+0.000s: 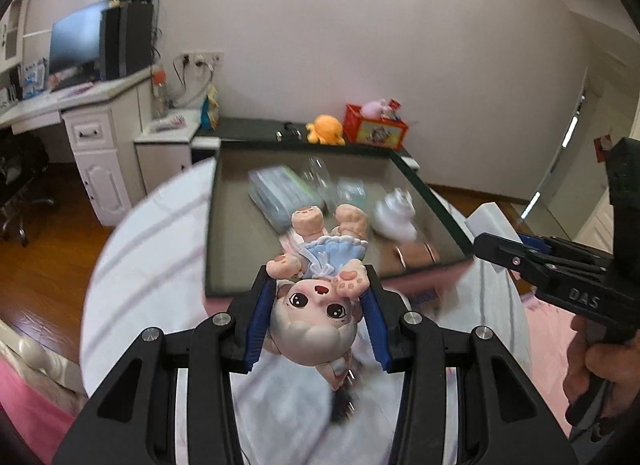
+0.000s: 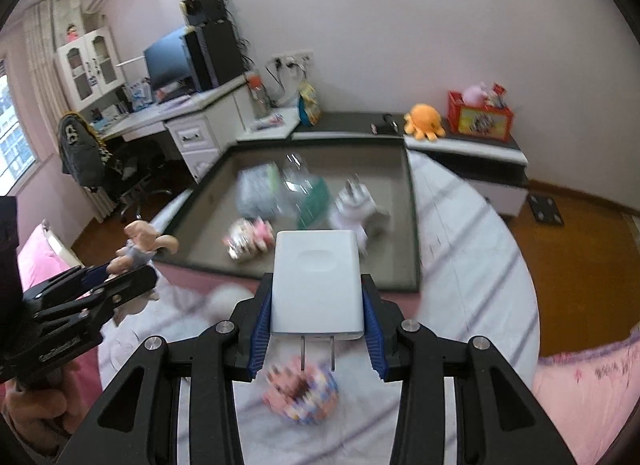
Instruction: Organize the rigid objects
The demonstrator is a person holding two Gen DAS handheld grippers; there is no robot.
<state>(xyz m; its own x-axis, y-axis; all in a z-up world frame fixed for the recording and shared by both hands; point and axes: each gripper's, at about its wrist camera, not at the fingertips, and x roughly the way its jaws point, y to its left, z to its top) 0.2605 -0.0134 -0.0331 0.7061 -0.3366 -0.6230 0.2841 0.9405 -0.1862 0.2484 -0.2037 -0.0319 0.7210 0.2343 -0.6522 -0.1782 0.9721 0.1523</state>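
The left gripper [image 1: 318,305] is clamped on a small doll figure [image 1: 320,297], its 2 blue pads [image 1: 260,317] pressing on either side of the head; the figure hangs head toward the camera, its blue dress and bare feet pointing away toward the tray [image 1: 212,225]. The right gripper [image 2: 318,305] is clamped on a white plug adapter [image 2: 316,281], the pads [image 2: 262,329] squeezing its 2 flat sides, with its 2 metal prongs pointing back toward the camera. Both grippers are held above a white striped cloth [image 2: 460,249] on a pink bed, just in front of the dark-rimmed tray. In the tray, blurred, lie a pale packet [image 2: 256,189], a clear plastic piece [image 2: 296,173], a green item [image 2: 316,201], a white plug-like object [image 2: 356,205] and a pink-and-white patterned thing [image 2: 248,237]. Another blurred pink patterned object [image 2: 300,393] lies on the cloth below the right gripper. In the left wrist view the right gripper shows at the right edge, held by a hand [image 1: 592,377]; in the right wrist view the left gripper shows at the left edge with the figure's legs sticking out. Behind the tray, an orange plush octopus [image 2: 424,121] sits beside a red box [image 2: 480,115] on a low cabinet.
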